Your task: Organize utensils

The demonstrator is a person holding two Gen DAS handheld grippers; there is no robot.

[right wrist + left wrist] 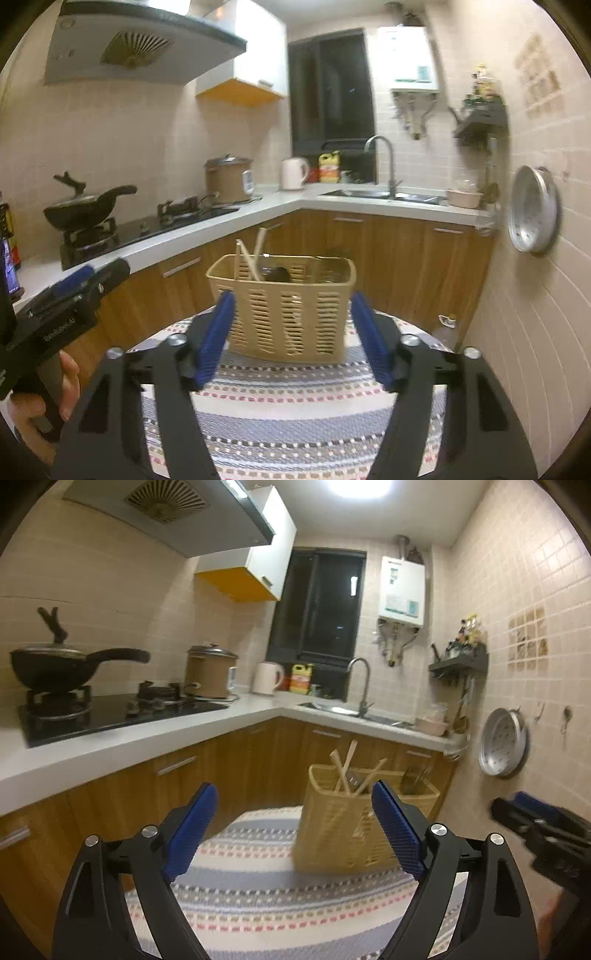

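Note:
A tan slotted utensil basket [288, 317] stands upright on a round table with a striped cloth [295, 413]. Wooden chopsticks [251, 254] and dark utensils stick out of it. It also shows in the left wrist view [340, 827] with chopsticks [349, 771] and dark utensils. My right gripper [293, 332] is open and empty, its blue pads either side of the basket's front, apart from it. My left gripper [295, 827] is open and empty, to the left of the basket. The left gripper shows in the right wrist view [74, 291]; the right one shows in the left wrist view [532, 819].
An L-shaped white counter [147, 738] over wooden cabinets runs behind the table, with a stove and black pan [59, 664], cooker, kettle [267, 677] and sink [380, 192]. A metal pan [532, 210] hangs on the right tiled wall.

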